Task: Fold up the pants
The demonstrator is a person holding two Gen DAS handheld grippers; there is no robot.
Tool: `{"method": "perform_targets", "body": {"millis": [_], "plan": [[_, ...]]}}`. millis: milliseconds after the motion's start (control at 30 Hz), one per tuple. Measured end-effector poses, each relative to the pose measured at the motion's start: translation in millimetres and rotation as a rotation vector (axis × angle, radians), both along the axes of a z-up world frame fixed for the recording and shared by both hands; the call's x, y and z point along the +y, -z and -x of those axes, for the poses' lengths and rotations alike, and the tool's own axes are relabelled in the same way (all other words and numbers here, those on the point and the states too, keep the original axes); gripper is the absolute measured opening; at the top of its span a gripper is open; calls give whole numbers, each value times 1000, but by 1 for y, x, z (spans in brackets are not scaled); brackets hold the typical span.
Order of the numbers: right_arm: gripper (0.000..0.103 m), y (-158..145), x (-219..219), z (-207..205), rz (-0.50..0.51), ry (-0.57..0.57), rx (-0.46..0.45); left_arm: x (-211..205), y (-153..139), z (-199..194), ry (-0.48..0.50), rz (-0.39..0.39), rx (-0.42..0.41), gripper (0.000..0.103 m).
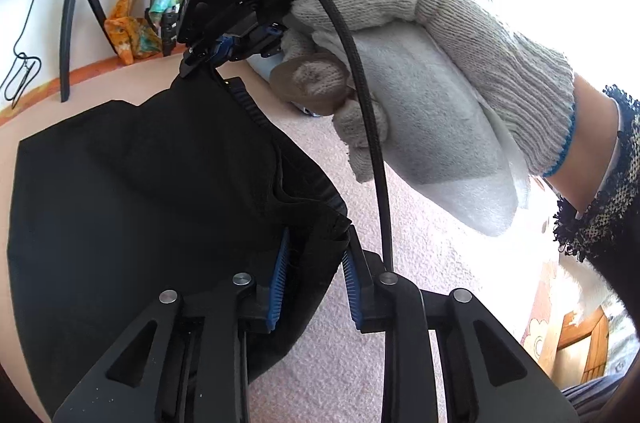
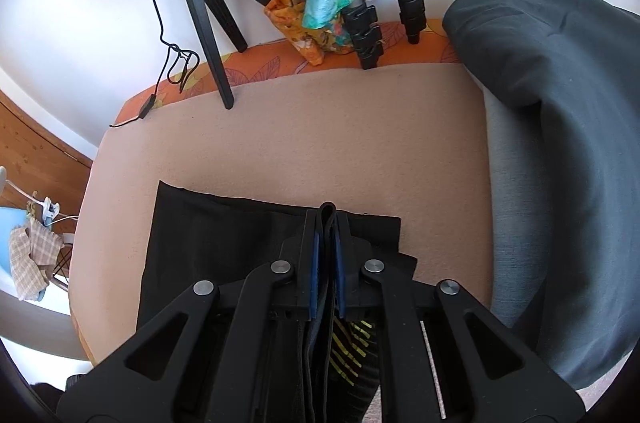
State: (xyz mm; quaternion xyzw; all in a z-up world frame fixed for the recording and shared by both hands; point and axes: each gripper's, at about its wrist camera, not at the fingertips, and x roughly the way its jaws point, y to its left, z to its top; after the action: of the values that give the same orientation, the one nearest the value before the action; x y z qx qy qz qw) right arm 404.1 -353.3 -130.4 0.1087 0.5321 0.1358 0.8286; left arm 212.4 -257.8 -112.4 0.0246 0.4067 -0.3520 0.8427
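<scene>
I see the black pants (image 2: 224,235) lying on the beige bed cover (image 2: 320,127). My 2 tools both pinch them: the left gripper (image 1: 314,275) and the right gripper (image 2: 326,243) hold bunched edges. The cloth looks soft and limp, so I judge holding at the corners is best.

Black pants (image 2: 224,239), partly folded, on bed

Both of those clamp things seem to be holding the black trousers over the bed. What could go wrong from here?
The right gripper pinches only a thin bunched edge of the black fabric pants, so it might slip out mid-fold. The left gripper holds a thicker wad between jaws that stand wider apart, so layers may shift and the fold land crooked. The black braided cable hangs right beside the left gripper's fingers and could snag.
</scene>
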Motion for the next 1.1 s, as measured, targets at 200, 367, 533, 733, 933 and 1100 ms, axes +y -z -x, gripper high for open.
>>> {"method": "perform_targets", "body": {"millis": [200, 367, 533, 733, 933, 1100], "plan": [[27, -6, -14, 7, 33, 72, -5, 1, -8, 18, 28, 8, 7, 35], [45, -24, -20, 26, -22, 96, -51, 16, -14, 24, 27, 13, 24, 35], [56, -40, -22, 54, -54, 108, -85, 47, -20, 24, -17, 49, 72, 35], [60, -43, -19, 95, -87, 114, -86, 94, -31, 15, -77, 94, 92, 48], [72, -32, -23, 125, -165, 163, -38, 149, -34, -9, -191, 223, 148, 48], [73, -12, -30, 146, -213, 203, 17, 192, -11, -62, -304, 325, 272, 49]]}}
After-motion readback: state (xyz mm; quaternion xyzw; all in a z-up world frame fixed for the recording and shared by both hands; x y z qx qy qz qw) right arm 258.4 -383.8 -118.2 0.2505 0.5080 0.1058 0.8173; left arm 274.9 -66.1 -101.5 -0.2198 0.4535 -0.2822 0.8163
